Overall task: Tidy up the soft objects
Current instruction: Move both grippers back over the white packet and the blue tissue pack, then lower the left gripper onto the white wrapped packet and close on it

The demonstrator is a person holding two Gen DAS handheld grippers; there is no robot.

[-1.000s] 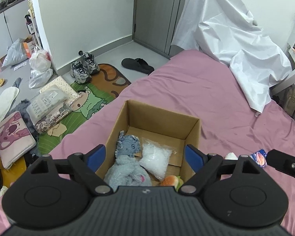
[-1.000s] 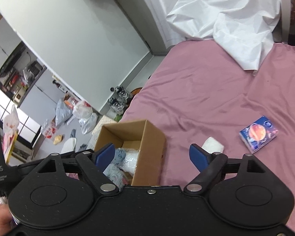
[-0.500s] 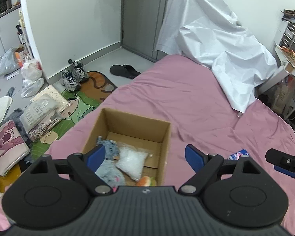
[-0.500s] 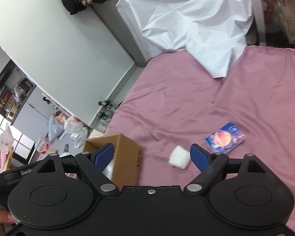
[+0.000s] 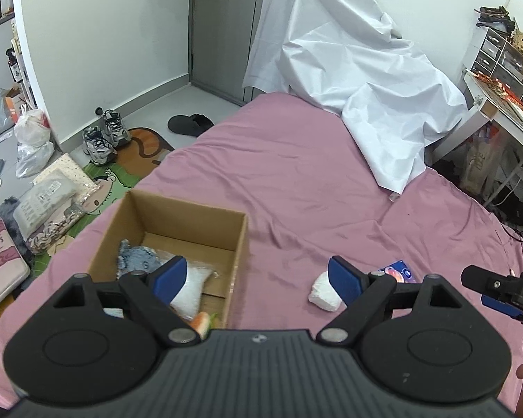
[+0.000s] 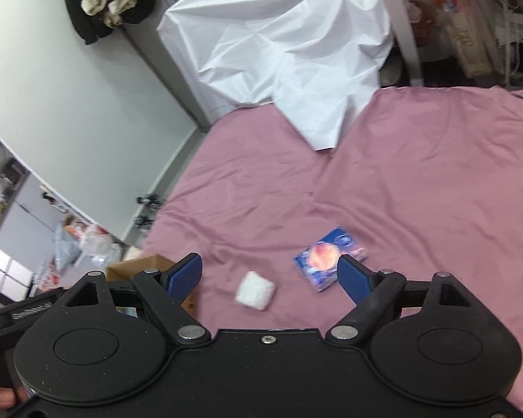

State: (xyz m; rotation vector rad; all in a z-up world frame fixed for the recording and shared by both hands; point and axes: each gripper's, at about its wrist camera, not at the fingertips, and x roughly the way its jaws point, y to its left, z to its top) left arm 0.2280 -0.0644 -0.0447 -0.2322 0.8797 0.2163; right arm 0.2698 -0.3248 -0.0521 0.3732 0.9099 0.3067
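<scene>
A bed covered with a mauve-pink sheet (image 5: 296, 181) fills most of both wrist views. On its near left part stands an open cardboard box (image 5: 177, 216). Inside the box lie a pale blue plush toy (image 5: 136, 259), a clear bag of white stuffing (image 5: 191, 284) just beside it, and, at the near edge, part of an orange and green soft toy (image 5: 203, 320) that is mostly hidden by the gripper body.

The left gripper (image 5: 258, 277) hovers above the bed at the box's right wall, its blue-padded jaws spread wide with nothing between them. To the right of the box, apart from it, a small white soft bundle (image 5: 322, 294) rests on the sheet, and just beyond that lies a flat blue packet with an orange picture (image 5: 397, 271), partly hidden behind the right finger.

In the right wrist view, the right gripper (image 6: 270, 277) also hangs over the bed with its jaws released and wide apart. The white bundle (image 6: 255, 291) lies between the two fingers in this view, on the sheet below, untouched. The blue packet (image 6: 326, 257) sits near it, to the right. A corner of the box (image 6: 139, 266) shows at the left.

A crumpled white sheet (image 5: 359, 80) is draped at the far end of the bed. On the floor to the left are sneakers (image 5: 103, 136), a dark slipper (image 5: 190, 123) and a cartoon rug (image 5: 115, 177).
</scene>
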